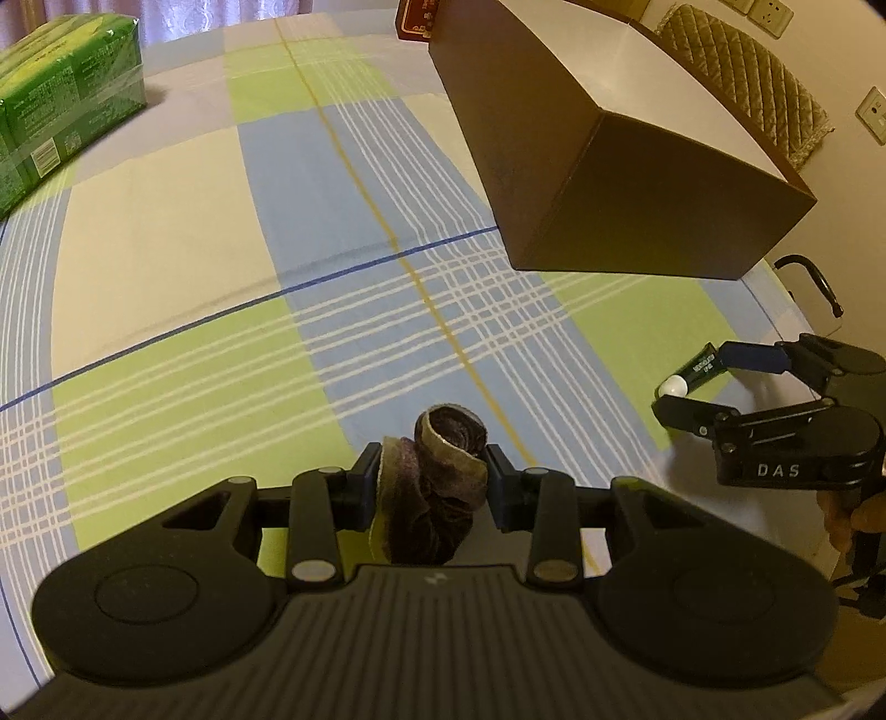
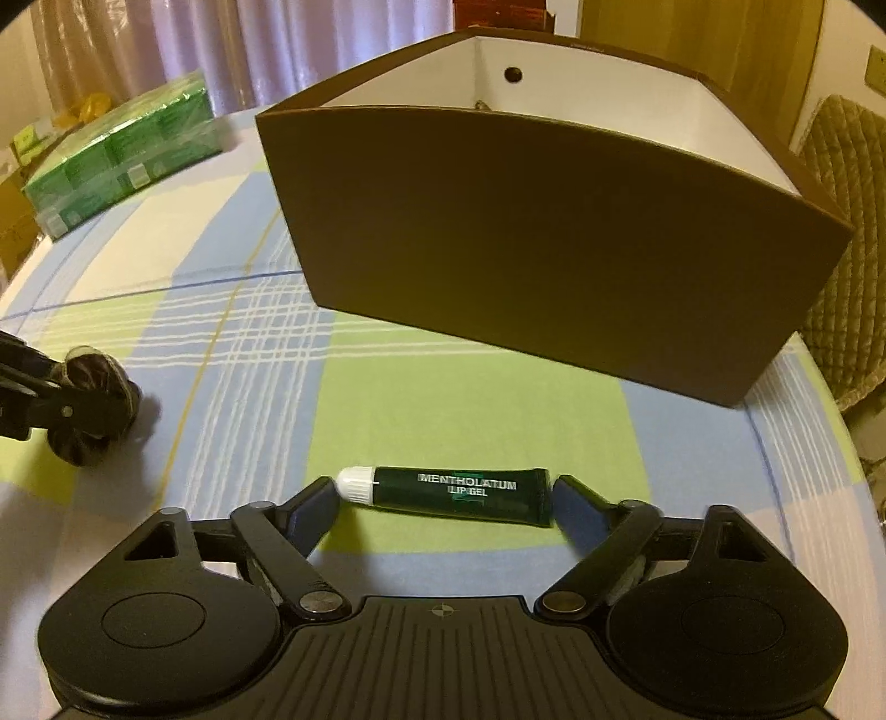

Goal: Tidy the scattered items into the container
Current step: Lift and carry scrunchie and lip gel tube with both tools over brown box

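My left gripper (image 1: 433, 477) is shut on a dark brown velvet scrunchie (image 1: 443, 487), held just above the checked tablecloth; the same scrunchie (image 2: 91, 410) shows at the left edge of the right wrist view. A dark green lip gel tube (image 2: 459, 493) with a white cap lies flat on the cloth, crosswise between the fingers of my right gripper (image 2: 443, 504), which stands open around it without touching. The tube (image 1: 699, 370) and right gripper (image 1: 714, 382) also appear at the right of the left wrist view. A brown open-topped box (image 2: 531, 238) with a white inside stands beyond both grippers.
A green shrink-wrapped pack (image 1: 61, 111) lies at the far left of the table. A quilted chair back (image 1: 747, 77) stands behind the box, and a red box (image 1: 415, 19) sits at the far edge. A hand (image 1: 847, 515) holds the right gripper near the table's right edge.
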`<state>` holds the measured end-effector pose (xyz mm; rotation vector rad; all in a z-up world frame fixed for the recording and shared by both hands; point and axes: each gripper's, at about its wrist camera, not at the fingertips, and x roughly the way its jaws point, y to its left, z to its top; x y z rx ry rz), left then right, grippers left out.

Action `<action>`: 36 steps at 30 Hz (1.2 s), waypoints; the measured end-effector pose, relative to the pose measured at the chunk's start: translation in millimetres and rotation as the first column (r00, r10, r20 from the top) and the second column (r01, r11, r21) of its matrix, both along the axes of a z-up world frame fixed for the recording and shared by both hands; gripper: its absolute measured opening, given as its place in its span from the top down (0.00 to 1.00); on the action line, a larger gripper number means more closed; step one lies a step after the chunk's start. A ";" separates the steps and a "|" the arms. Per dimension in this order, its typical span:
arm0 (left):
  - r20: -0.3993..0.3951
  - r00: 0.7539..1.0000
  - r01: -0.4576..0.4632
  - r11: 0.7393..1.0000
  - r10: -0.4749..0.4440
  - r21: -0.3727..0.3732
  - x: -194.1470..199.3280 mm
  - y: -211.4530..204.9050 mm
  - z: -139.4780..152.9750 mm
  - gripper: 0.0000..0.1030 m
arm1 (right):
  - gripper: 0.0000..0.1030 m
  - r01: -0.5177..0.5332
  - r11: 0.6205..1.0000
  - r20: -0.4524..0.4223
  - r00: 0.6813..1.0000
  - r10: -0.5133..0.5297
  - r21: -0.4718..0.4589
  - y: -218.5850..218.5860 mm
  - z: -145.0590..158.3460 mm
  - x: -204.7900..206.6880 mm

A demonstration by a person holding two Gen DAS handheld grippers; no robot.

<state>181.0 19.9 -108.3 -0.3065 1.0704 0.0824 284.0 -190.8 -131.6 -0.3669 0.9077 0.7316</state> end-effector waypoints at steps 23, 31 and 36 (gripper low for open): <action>0.036 0.998 0.039 0.998 -0.041 0.046 14.3 -56.5 35.0 0.69 | 0.18 -0.063 0.995 0.028 0.998 0.061 0.074 -49.0 44.4 -14.6; 0.062 0.996 0.059 0.997 -0.062 0.054 19.9 -70.7 48.5 0.69 | 0.18 -0.064 0.994 0.020 0.998 0.062 0.083 -63.8 52.2 -13.5; 0.085 0.993 0.073 0.996 -0.077 0.060 21.1 -76.6 58.7 0.69 | 0.18 -0.085 0.991 0.018 0.996 0.083 0.102 -67.2 59.5 -15.4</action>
